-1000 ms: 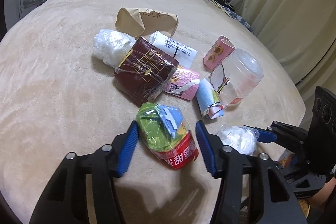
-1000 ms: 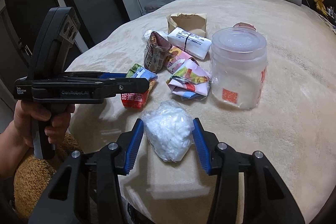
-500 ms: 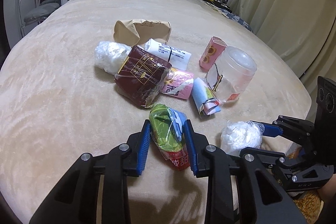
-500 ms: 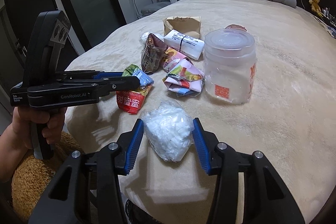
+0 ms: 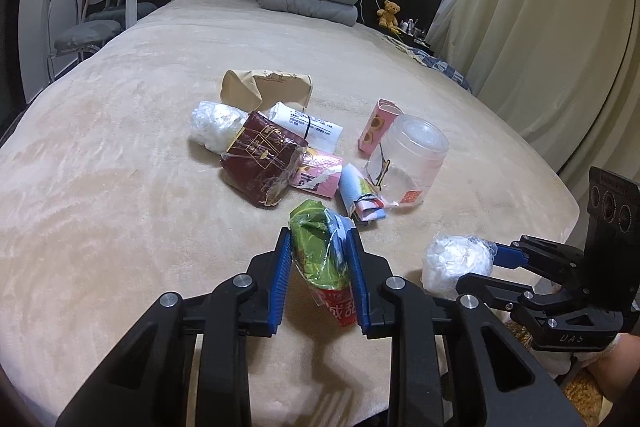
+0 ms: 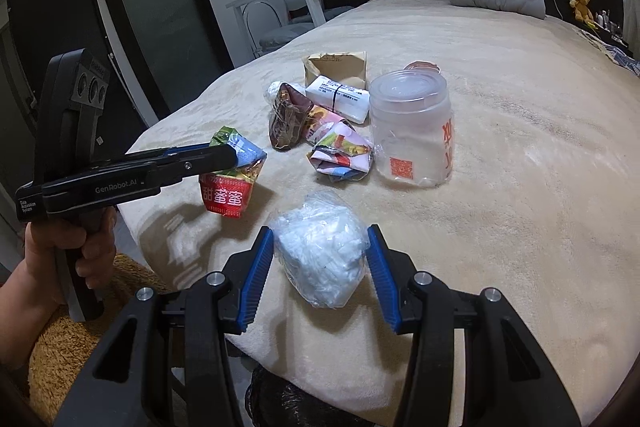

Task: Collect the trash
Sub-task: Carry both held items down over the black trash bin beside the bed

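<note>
Wrapper: snack wrapper [image 5: 320, 259] hanging upright, red end pointing down, green end up, above the bed [image 5: 120, 187]
Left claw [image 5: 318, 277]: clenching the wrapper
Right claw [image 6: 320, 267]: gripping the white plastic wad [image 6: 320, 247]

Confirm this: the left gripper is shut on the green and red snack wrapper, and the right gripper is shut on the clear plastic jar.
One part is wrong. The right gripper is shut on the white plastic bag, not on the clear plastic jar, which stands apart on the bed; the right wrist view shows it. The left gripper is indeed shut on the snack wrapper.

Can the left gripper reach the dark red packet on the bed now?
Probably not yet: the left gripper is shut on the green snack bag. The dark red packet lies unobstructed.
</note>
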{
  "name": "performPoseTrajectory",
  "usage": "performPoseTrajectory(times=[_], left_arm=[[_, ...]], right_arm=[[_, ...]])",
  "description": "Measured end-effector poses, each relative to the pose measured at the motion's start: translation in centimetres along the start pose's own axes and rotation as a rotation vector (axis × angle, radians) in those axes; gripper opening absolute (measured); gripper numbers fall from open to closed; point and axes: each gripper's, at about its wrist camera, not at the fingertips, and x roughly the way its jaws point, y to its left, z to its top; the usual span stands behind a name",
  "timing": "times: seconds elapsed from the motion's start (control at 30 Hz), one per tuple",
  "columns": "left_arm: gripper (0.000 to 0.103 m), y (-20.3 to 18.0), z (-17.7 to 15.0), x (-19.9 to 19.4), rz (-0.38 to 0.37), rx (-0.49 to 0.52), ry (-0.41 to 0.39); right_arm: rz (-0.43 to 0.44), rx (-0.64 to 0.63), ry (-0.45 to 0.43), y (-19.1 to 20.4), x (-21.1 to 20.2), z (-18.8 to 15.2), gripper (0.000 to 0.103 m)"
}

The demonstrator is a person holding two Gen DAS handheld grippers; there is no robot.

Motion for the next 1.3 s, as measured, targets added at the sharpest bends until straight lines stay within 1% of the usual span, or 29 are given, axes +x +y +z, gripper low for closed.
performPoseTrajectory(times=[0.33,0.53,0.93,1.17,1.3], left_arm=[[0.025,-1.9,-2.3,-3.4,-0.056,0.013,-0.068],[0.025,-3.3,-4.0,-4.9,-0.076,0.012,-0.082],[0.025,-5.6,-8.0,-7.5,-0.094,0.011,-0.09],[0.025,-6.5,-9.9,-8.3,-0.092,0.011,-0.077],[0.025,-6.9,-10.9,-8.5,-0.091,0.01,-0.054]], right_arm=[[-0.065,-0.01,-0.046,1.0,-2.6,-2.0,0.049],[-0.089,-0.007,-0.05,1.7,-3.9,-3.6,0.049],[-0.099,0.033,-0.062,3.0,-6.6,-6.7,0.049],[-0.103,0.048,-0.061,3.6,-7.6,-8.1,0.049],[-0.104,0.052,-0.053,3.9,-7.9,-8.8,0.049]])
